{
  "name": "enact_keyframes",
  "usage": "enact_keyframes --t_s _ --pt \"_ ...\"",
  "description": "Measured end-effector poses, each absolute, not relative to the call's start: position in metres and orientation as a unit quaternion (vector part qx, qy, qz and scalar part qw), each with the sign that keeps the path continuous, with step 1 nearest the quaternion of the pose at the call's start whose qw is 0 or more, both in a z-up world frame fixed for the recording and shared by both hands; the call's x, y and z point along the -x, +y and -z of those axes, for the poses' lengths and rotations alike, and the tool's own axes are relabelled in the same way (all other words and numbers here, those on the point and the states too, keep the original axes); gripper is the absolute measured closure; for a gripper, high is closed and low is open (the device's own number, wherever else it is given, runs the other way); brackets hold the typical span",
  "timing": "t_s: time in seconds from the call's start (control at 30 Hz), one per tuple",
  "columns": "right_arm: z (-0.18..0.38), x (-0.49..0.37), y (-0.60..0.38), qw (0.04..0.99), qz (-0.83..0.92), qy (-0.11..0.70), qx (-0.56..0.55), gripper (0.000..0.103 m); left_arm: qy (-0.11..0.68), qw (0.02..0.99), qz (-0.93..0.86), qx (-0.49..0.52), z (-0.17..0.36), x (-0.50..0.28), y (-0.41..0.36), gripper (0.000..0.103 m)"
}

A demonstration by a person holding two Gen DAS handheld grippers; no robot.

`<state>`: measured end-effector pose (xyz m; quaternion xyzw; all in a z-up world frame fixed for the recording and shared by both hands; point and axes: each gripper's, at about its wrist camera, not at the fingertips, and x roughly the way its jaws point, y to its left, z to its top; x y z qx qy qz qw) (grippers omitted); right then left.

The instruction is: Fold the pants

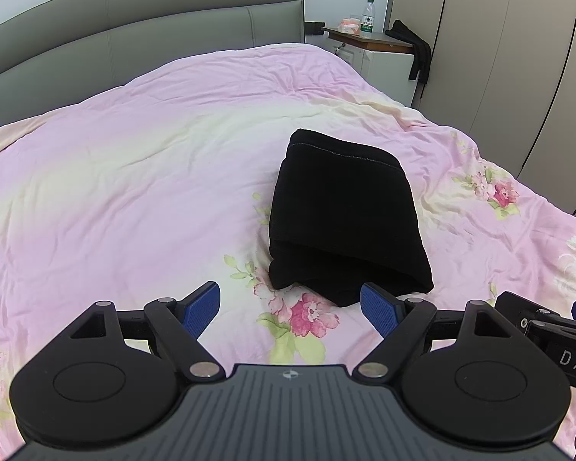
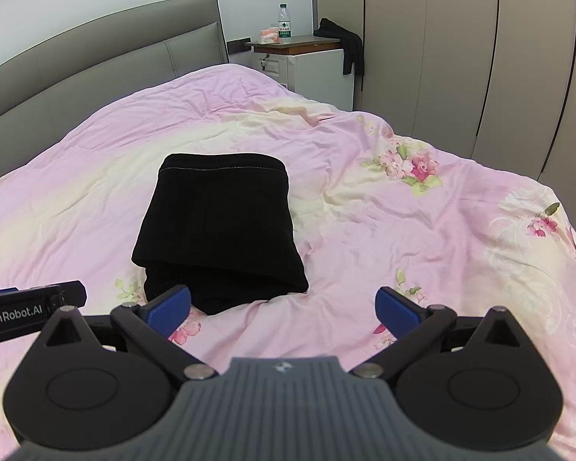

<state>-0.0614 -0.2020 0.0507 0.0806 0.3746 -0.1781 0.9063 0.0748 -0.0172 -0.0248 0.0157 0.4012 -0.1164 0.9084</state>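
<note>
The black pants [image 1: 345,211] are sitting folded into a compact bundle in the middle of the bed [image 1: 134,176], on the pink floral duvet. Both tools hover just near of it: left hand-held gripper [image 1: 290,307] has its jaws spread apart, right hand-held gripper [image 2: 284,309] too, neither touching the fabric.

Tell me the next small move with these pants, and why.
Probably tuck in the loose bottom layer sticking out at the near edge of the folded black pants on the pink duvet. Both the left gripper and the right gripper are open and holding nothing.
</note>
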Motion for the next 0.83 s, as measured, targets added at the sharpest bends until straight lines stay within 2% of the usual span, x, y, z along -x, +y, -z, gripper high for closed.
enact_keyframes --t_s 0.83 --pt "-0.049 0.0661 -0.1986 0.905 0.178 0.378 -0.081 0.005 0.389 0.911 0.134 -0.017 0.0198 -0.0661 -0.0195 0.006"
